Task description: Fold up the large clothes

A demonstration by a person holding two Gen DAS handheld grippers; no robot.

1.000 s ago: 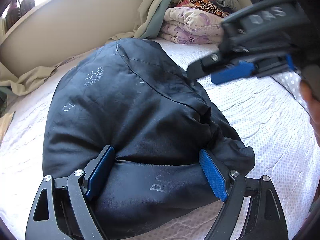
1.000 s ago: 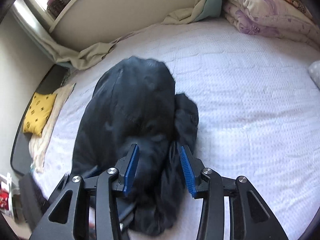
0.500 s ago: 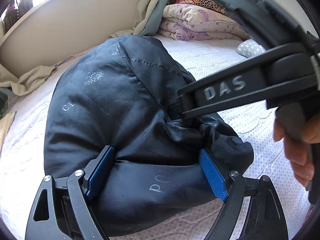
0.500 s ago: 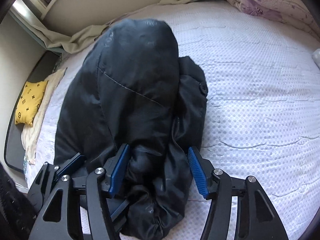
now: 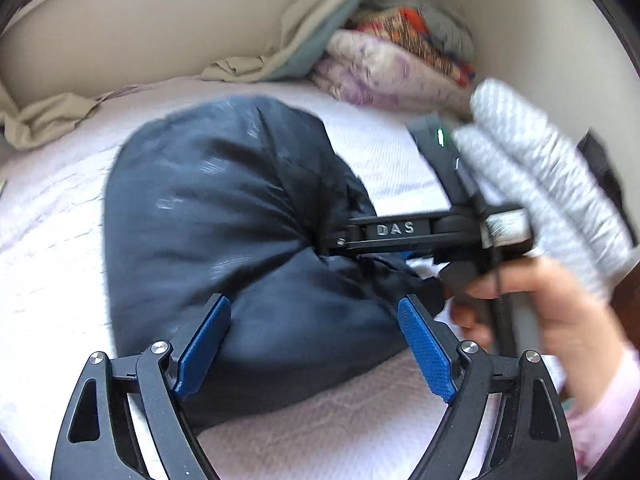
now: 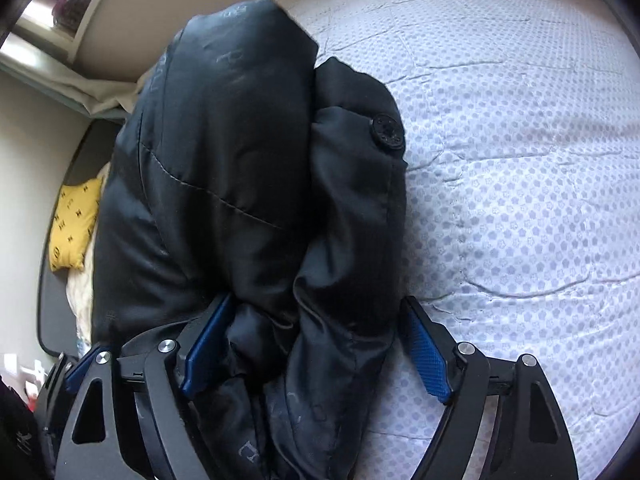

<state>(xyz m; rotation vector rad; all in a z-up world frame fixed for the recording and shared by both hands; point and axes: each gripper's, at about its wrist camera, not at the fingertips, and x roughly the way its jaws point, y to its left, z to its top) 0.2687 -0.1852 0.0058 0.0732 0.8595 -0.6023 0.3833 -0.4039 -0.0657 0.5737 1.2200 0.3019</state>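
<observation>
The black puffer jacket point(image 6: 224, 184) sits bundled on the bed point(image 6: 520, 160), mostly folded; right tool point(image 6: 316, 356), jaws just widening, and left tool point(image 5: 316, 344) straddle it, both open, for final tidying.

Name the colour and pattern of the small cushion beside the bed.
Yellow cushion with dark monogram marks, clearest in the right wrist view.

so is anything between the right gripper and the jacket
Nothing visible. The dark jacket already bulges between the right gripper's fingers, which have just been opening. The bed cover beside it is bare, and the left gripper straddles the same bundle.
</observation>
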